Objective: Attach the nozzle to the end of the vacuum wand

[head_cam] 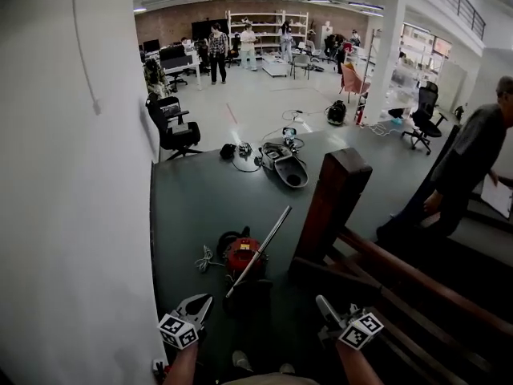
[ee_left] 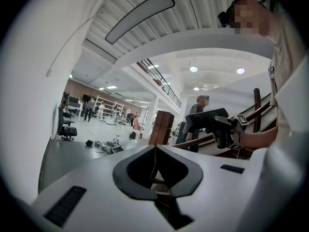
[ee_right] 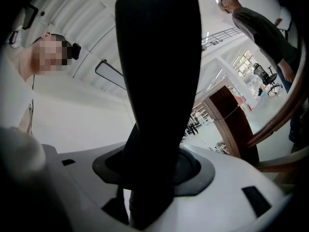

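Note:
A red vacuum cleaner (head_cam: 243,257) lies on the dark floor below me. Its silver wand (head_cam: 262,249) slants up and to the right. My left gripper (head_cam: 196,305) is at the bottom left of the head view. Its jaws are shut with nothing between them (ee_left: 155,151). My right gripper (head_cam: 327,310) is at the bottom right, shut on a black nozzle (ee_right: 159,76) that stands up between its jaws. The left gripper view shows that nozzle (ee_left: 206,120) sticking out sideways from the right gripper. Both grippers are well short of the wand's upper end.
A brown wooden post (head_cam: 333,203) and handrail (head_cam: 417,273) stand right of the vacuum. A person in dark clothes (head_cam: 469,163) bends over at the far right. A grey floor head with cables (head_cam: 287,167) lies farther off. A white wall (head_cam: 72,175) closes the left side.

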### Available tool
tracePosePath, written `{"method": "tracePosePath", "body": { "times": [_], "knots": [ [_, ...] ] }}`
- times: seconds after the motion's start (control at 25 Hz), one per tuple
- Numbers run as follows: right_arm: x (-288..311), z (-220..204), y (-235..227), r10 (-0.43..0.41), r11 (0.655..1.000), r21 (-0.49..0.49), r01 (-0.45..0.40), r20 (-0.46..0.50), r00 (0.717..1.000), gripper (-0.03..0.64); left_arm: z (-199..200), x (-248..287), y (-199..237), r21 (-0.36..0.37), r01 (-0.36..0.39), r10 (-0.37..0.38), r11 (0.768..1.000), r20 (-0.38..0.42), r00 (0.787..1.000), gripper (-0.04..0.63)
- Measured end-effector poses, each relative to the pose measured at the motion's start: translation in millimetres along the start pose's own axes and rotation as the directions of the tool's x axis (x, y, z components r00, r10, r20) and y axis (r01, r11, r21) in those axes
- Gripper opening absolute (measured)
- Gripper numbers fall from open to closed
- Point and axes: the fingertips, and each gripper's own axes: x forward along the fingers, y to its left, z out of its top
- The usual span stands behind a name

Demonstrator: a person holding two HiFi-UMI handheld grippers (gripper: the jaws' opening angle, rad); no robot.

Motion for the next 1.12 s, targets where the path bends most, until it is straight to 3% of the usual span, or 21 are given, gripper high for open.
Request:
{"method": "tracePosePath", "body": {
  "times": [0.6,0.92,1.12],
  "knots": [
    [101.6,-32.7,18.5,-0.078,0.996,-0.039,0.078,0.021,0.997,0.255,14.3,27.9,103.0,-0.021,0.118,-0.116,0.993,0.063,0.991,0.012],
    [123.0,-23.9,14.5,-0.058,0.997,-0.05,0.06,0.032,0.998,0.255,32.7,51.1,105.0,-0.008,0.141,-0.14,0.99,0.058,0.988,0.012],
    [132.7,-13.5,-14.4,-0.051,0.997,-0.062,0.053,0.041,0.998,0.255,36.8,82.6,105.6,0.011,0.138,-0.138,0.99,0.036,0.99,0.012]
  ]
}}
